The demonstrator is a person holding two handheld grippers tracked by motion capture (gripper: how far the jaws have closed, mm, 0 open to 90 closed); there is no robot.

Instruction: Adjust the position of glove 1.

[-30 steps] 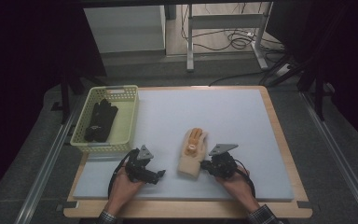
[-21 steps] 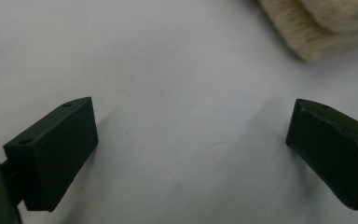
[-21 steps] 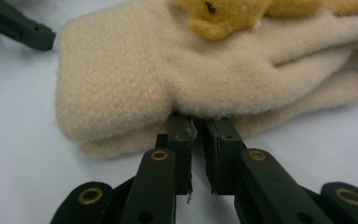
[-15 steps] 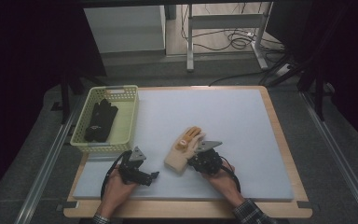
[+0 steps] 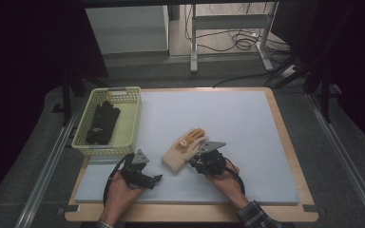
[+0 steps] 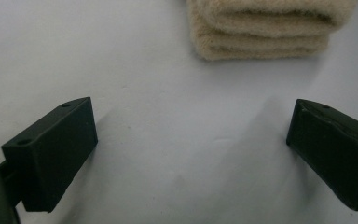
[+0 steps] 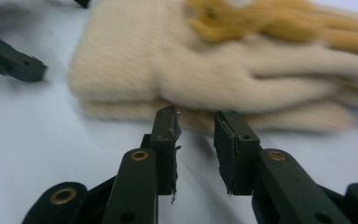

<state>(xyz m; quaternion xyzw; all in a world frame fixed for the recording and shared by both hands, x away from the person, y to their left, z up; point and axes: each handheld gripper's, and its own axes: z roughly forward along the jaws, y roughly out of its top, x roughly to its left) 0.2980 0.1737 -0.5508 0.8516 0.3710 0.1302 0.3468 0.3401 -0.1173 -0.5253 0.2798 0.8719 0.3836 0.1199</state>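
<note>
Right gripper (image 5: 200,162) low on the mat, jaws narrowed to a small gap, nothing pinched yet; tips just short of the gloves (image 5: 184,149) at their near edge, probably lined up to nip the lower layer. Left gripper (image 5: 156,178) jaws spread wide, empty, aimed at the cuff end from a little way off; likely waiting to take that end. Gloves cream with tan fingers, stacked as a pair, lying flat on the mat (image 5: 247,123) between both grippers. Basket (image 5: 131,124) at far left, holding black gloves (image 5: 102,122); presumably where this pair belongs too.
</note>
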